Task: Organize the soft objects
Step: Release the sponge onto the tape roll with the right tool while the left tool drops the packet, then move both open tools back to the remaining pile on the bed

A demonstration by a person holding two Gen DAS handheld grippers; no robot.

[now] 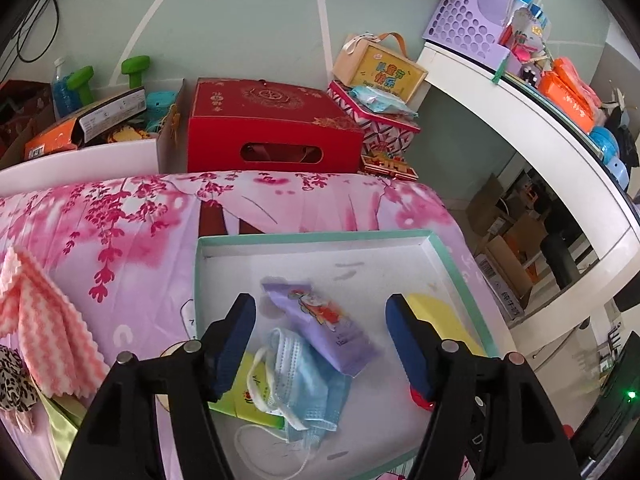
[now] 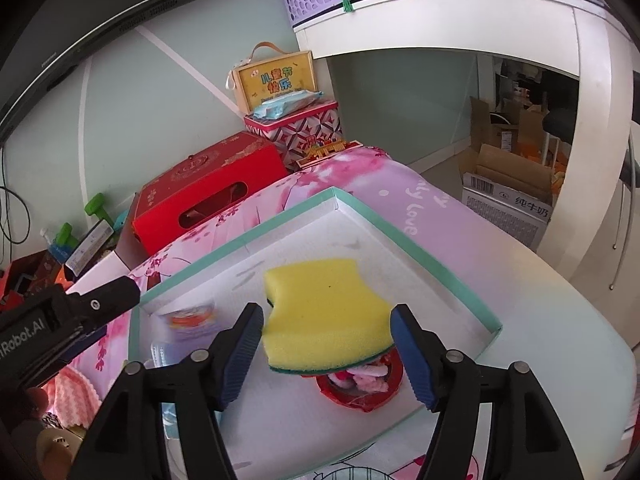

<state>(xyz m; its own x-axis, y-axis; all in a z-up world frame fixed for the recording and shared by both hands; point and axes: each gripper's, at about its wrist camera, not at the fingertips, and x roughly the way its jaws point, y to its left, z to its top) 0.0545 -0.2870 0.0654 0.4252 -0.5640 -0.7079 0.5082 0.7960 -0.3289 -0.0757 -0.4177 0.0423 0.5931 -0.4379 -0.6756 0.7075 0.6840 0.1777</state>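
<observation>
A shallow white tray with a teal rim (image 1: 320, 236) (image 2: 400, 240) lies on the pink floral cloth. In it are a purple tissue pack (image 1: 324, 320), a blue face mask (image 1: 308, 380), a yellow-green packet (image 1: 248, 396) and a yellow sponge (image 2: 324, 312) (image 1: 436, 308). My left gripper (image 1: 320, 344) is open above the mask and pack. My right gripper (image 2: 328, 348) is open around the sponge, which rests on a red round thing (image 2: 360, 384); its pads do not press it. A pink-white wavy cloth (image 1: 48, 328) and a leopard-print piece (image 1: 14, 380) lie left of the tray.
A red gift box (image 1: 268, 128), a patterned tin (image 1: 380, 128) and a yellow case (image 1: 380, 68) stand behind the table. A white desk (image 1: 540, 128) with a purple basket (image 1: 472, 16) curves at the right. Cardboard boxes (image 2: 508, 184) sit on the floor.
</observation>
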